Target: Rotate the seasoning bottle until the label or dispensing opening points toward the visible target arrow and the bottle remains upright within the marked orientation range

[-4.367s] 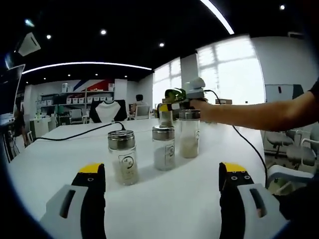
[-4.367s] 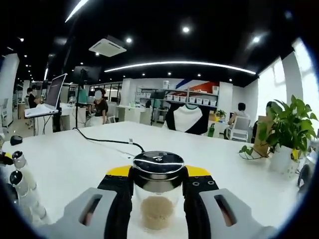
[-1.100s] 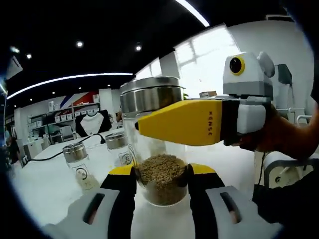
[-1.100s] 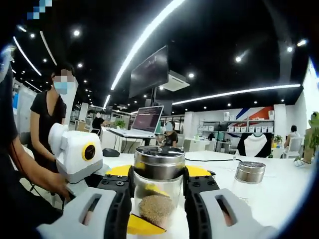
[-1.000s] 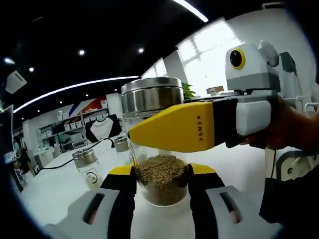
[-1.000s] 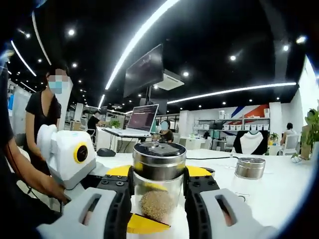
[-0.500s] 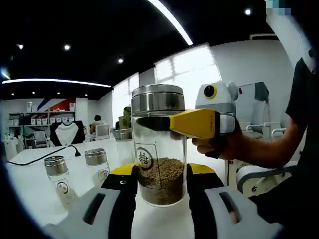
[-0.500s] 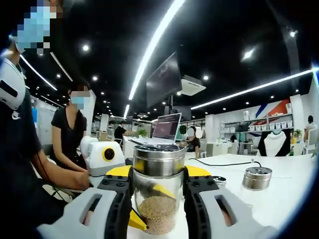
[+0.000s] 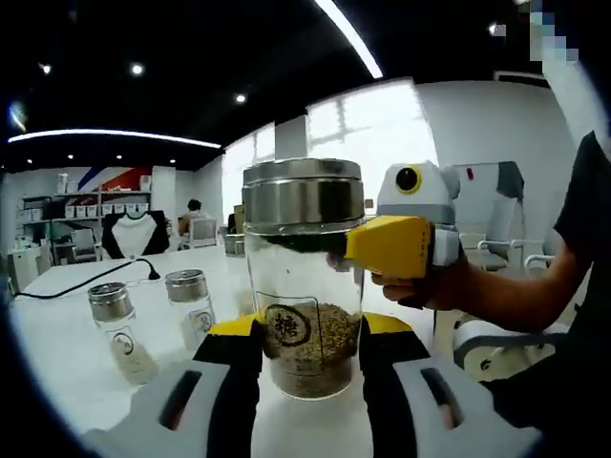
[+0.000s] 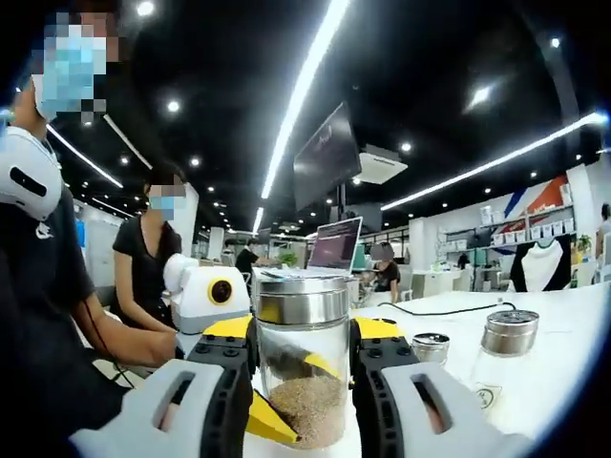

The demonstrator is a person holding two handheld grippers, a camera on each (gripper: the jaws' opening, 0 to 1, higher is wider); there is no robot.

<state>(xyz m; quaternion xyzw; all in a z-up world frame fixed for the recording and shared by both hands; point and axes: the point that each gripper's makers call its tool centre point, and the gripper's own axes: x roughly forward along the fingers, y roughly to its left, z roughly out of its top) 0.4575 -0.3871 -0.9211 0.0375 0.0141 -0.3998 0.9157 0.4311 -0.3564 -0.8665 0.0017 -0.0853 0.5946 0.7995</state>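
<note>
We have the seasoning bottle (image 9: 302, 277) upright over the counter (image 9: 67, 363), both the left gripper (image 9: 300, 355) and right gripper (image 10: 302, 355) clamped on it, so opposing twists could tip it.

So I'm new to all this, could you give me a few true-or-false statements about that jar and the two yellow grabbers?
1. Both grippers clamp the same seasoning bottle. True: the left gripper holds its lower body, the right gripper grips just under the lid.
2. The bottle is lying on its side. False: it stands upright.
3. Its label faces the left gripper view. True.
4. The bottle is empty. False: brown granules fill the bottom.
5. Two smaller bottles stand on the white table. True.
</note>
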